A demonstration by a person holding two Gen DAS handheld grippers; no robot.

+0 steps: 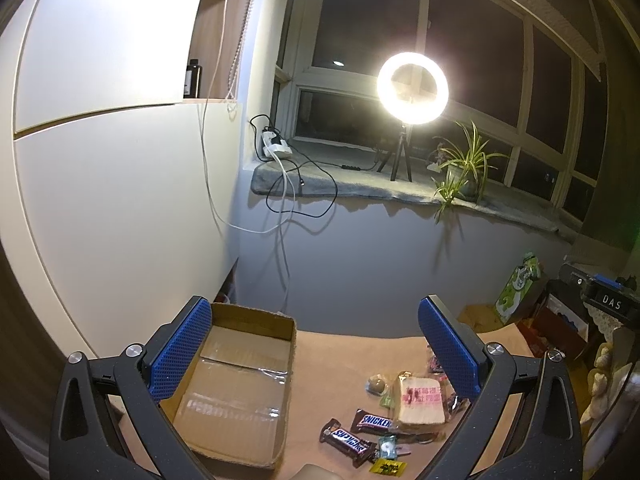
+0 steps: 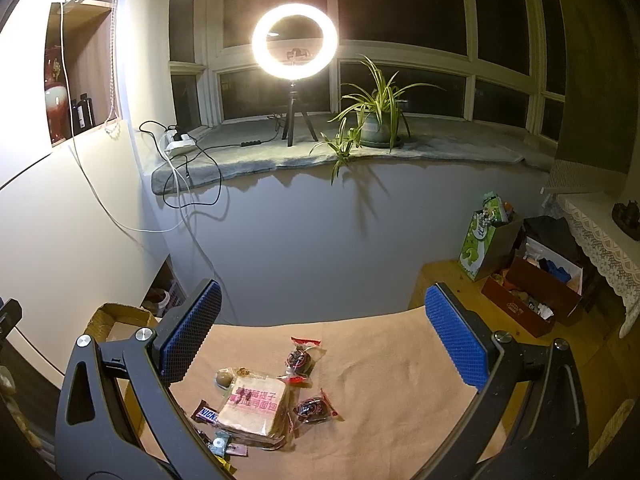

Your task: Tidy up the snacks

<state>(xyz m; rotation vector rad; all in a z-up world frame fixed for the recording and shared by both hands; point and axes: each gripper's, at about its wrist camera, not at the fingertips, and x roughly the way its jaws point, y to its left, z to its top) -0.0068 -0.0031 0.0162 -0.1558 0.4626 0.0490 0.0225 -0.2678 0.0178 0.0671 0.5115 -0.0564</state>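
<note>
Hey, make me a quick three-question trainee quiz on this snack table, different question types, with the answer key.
1. True or false: the cardboard box already holds snacks.
2. Multiple choice: how many Snickers bars lie on the table in the left wrist view? A one, B two, C four.
3. Fill in: both the left tongs and the right tongs are ____ and grip nothing.

Key: 1 false, the box looks empty. 2 B. 3 open.
</note>
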